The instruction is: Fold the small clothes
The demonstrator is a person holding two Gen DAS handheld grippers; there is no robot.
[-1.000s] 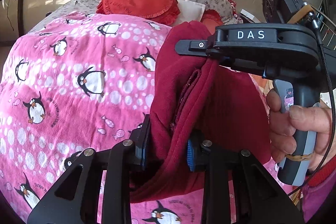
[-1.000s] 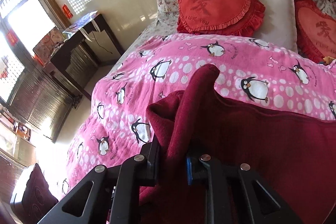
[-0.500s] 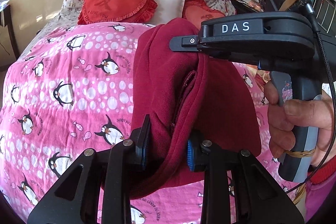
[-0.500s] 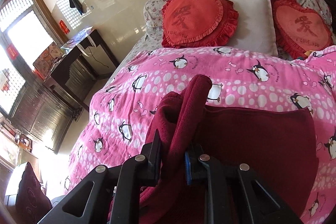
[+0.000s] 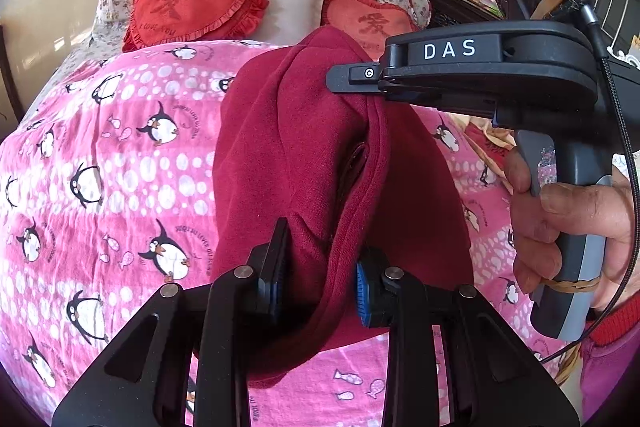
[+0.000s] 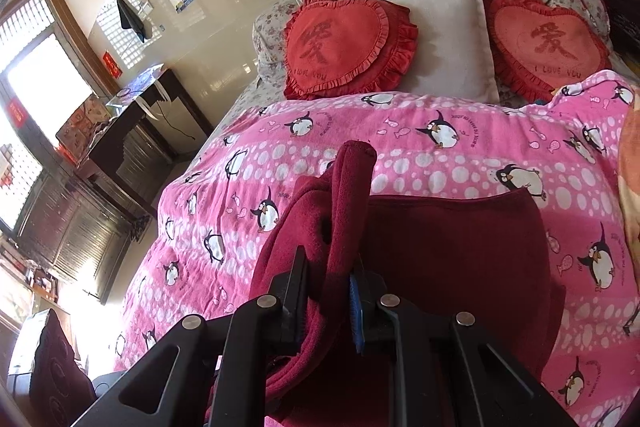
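Note:
A dark red fleece garment (image 5: 304, 155) hangs bunched above the pink penguin bedspread (image 5: 120, 163). My left gripper (image 5: 320, 281) is shut on its lower hem. My right gripper (image 5: 374, 95), seen from the side in the left wrist view, is shut on the garment's upper edge. In the right wrist view the right gripper (image 6: 330, 301) pinches a fold of the garment (image 6: 452, 243), whose rest drapes down onto the bedspread (image 6: 440, 155).
Two red heart cushions (image 6: 344, 43) (image 6: 544, 39) and a white pillow (image 6: 448, 39) lie at the head of the bed. A dark desk (image 6: 132, 131) and window stand to the left. A dark shelf (image 5: 452, 3) stands right of the bed.
Both grippers have lifted the garment and drawn back from the pillows; more of the bedspread and the second heart cushion show. Both grips hold unchanged.

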